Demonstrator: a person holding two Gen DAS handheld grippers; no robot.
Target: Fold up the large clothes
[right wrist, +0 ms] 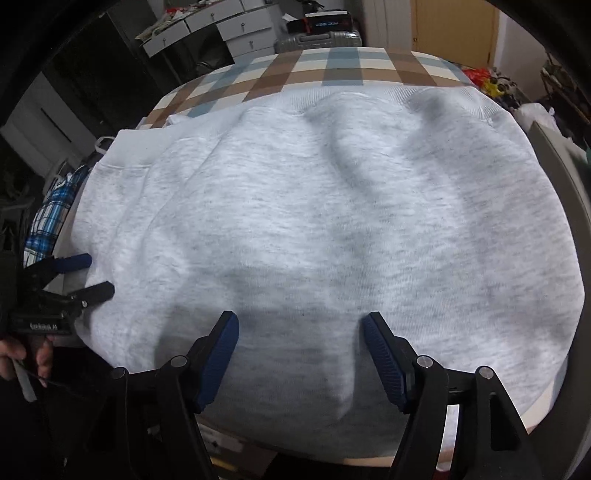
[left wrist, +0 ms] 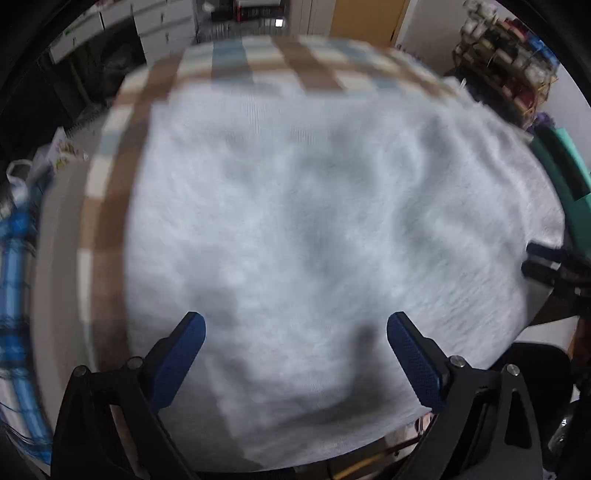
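Sweatshirt: your pale grey sweatshirt [right wrist: 314,221] lies spread over the checked cloth [right wrist: 332,66], covering most of it; only a strip of brown, blue and cream checks shows along the far edge.
Hem: the ribbed band [right wrist: 436,96] runs along the far side in your right view, with soft ridges rising just below it.
Near edge: the fabric reaches the near rim of the surface and droops slightly over it.
Left gripper: your left gripper [left wrist: 295,325] hovers over the near part of the sweatshirt, jaws spread wide, nothing between them; this view is motion-blurred.
Right gripper: your right gripper [right wrist: 300,321] hangs over the near edge, jaws wide apart and empty.
Cross views: your left gripper shows at the left edge of the right view, by the sweatshirt's side edge, fingers parted.
Hand: your left hand [right wrist: 26,358] grips the handle below it.
Surroundings: white drawers [right wrist: 236,26] and a yellow door [right wrist: 454,29] stand beyond the surface; blue plaid fabric [right wrist: 51,218] lies at the left.
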